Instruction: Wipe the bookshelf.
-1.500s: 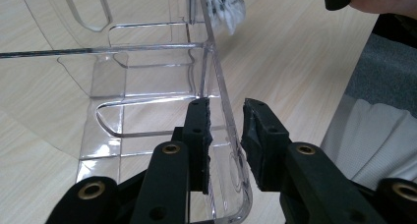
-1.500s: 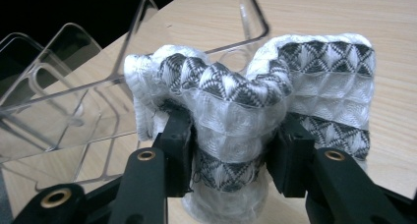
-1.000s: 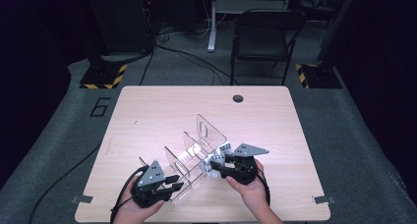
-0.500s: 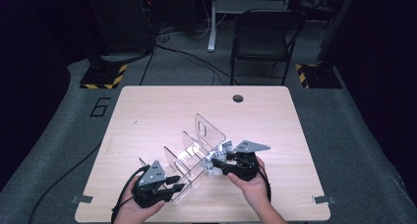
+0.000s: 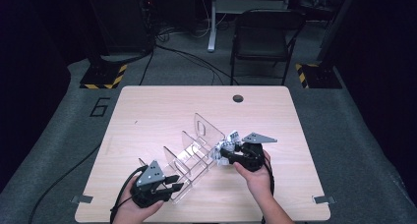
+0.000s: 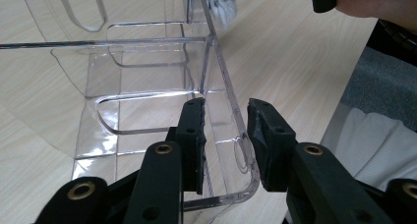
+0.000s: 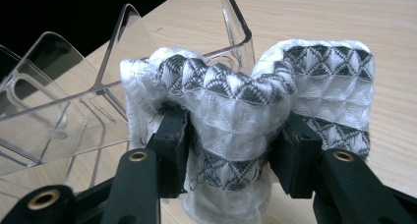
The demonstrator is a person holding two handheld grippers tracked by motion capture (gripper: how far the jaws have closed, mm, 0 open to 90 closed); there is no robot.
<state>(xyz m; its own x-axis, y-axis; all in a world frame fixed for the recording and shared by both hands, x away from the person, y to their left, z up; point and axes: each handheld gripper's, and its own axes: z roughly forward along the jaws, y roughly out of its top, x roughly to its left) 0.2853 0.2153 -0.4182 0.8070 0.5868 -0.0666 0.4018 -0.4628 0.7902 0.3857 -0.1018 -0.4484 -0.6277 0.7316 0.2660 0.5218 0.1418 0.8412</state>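
A clear acrylic organiser [image 5: 196,143] with upright dividers lies across the middle of the wooden table [image 5: 147,111]. My left gripper [image 5: 174,182] is at its near end. In the left gripper view the jaws [image 6: 226,130] straddle a thin side wall of the organiser [image 6: 147,62] with a gap beside it, so this gripper is open. My right gripper [image 5: 221,155] is shut on a rolled white cloth with a black pattern [image 5: 227,141], held against the organiser's right side. Its jaws have just been opening slightly, and the cloth [image 7: 236,86] still bulges between the pads [image 7: 231,130].
A cable hole [image 5: 238,98] sits near the table's far edge. A dark chair [image 5: 265,32] stands behind the table. The person's lap is close to the near edge in the left gripper view. Bare wood lies left and right of the organiser.
My right gripper has shifted a little toward the far side of the table along the organiser, carrying the cloth. The left gripper has stayed put.
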